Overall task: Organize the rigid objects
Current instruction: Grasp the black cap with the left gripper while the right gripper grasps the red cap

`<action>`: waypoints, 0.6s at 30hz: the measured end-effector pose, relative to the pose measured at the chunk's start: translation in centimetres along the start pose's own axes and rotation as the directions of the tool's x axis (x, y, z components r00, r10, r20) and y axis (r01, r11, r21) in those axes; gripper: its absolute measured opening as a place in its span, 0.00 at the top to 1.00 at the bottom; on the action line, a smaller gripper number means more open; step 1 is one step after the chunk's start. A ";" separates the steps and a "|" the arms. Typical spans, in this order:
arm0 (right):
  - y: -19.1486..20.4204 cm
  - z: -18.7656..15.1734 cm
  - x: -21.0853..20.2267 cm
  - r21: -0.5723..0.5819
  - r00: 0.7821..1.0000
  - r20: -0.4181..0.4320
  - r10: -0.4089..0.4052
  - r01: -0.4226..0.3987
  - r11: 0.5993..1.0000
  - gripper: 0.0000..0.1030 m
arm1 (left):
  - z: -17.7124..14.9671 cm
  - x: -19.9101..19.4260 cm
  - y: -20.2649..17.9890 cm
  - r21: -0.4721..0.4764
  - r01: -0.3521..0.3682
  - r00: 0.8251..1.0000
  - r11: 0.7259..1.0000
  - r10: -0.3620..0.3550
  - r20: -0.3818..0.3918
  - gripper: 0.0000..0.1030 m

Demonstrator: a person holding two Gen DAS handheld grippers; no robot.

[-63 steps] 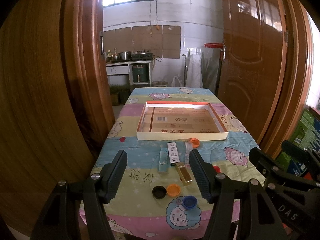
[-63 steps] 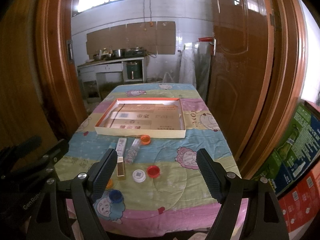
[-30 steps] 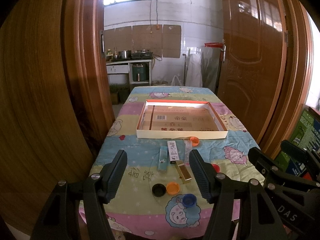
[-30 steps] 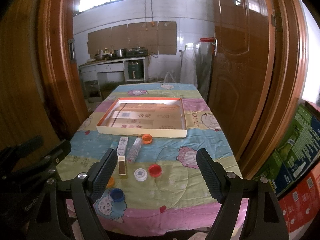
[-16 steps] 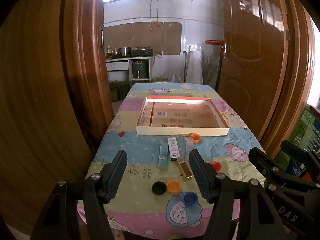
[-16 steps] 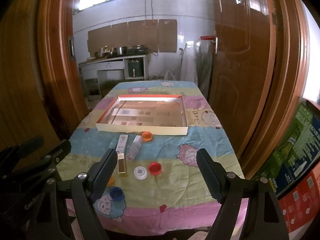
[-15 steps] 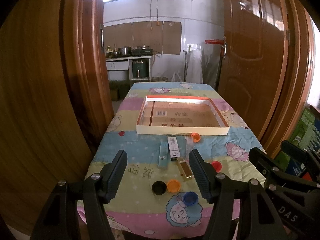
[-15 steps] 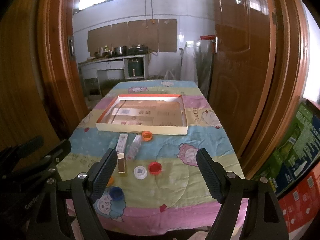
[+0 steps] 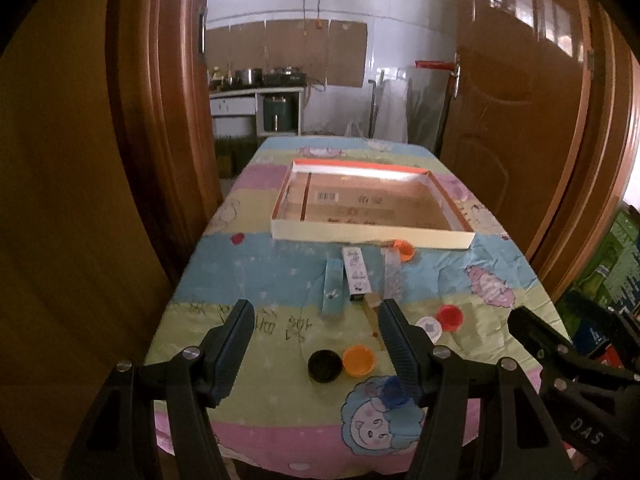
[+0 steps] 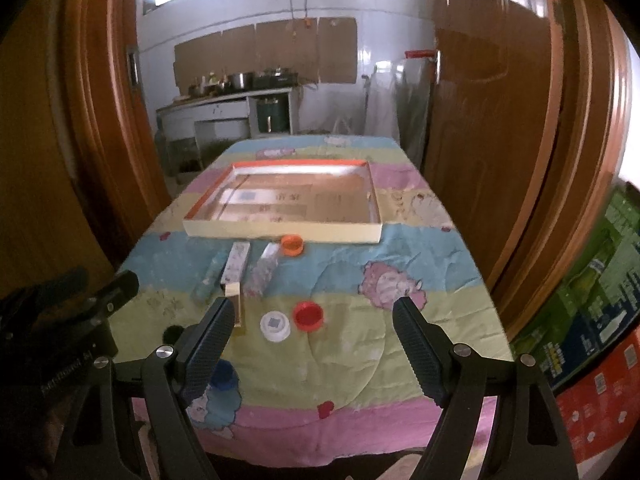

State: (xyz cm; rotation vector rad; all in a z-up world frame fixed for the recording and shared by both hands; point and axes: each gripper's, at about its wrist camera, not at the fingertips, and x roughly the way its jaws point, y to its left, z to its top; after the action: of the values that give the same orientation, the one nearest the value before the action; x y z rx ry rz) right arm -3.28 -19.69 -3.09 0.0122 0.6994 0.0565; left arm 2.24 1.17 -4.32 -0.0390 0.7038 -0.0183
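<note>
Both grippers, left (image 9: 314, 320) and right (image 10: 312, 316), gaping, empty; caps (image 9: 359, 360) scattered between fingers; tray (image 9: 372, 236) edge beyond; cloth (image 10: 360, 344) bare rightward.

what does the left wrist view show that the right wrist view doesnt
Only the left wrist view shows the orange cap beside the black cap, both in full; the right view has just a dark edge of the black one.

Only the right wrist view shows the white cap and red cap unblocked, and the stacked cartons widely.

Both show the shallow box holding none of the loose items, the long packets in front of it, and open, empty tools.
</note>
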 end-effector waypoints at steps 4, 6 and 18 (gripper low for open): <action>-0.1 -0.9 2.1 -0.005 0.999 -0.047 0.016 -0.017 1.000 0.20 | -0.9 1.9 0.8 -0.002 0.012 0.999 1.000 -0.012 -0.030 0.37; -0.3 -1.4 3.3 -0.006 0.997 -0.072 0.019 -0.020 1.000 0.20 | -1.4 3.1 1.2 -0.005 0.020 0.998 1.000 -0.021 -0.055 0.37; -1.8 -3.5 8.4 0.026 0.984 -0.172 0.039 -0.035 0.999 0.20 | -3.3 7.9 2.1 -0.005 0.082 0.987 0.997 -0.082 -0.141 0.41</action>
State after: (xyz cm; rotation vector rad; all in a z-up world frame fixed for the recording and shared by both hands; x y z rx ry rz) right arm 0.96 -20.99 -11.16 0.0424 0.8737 0.0860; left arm 6.07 2.88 -12.04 -0.0665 0.8439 -0.1014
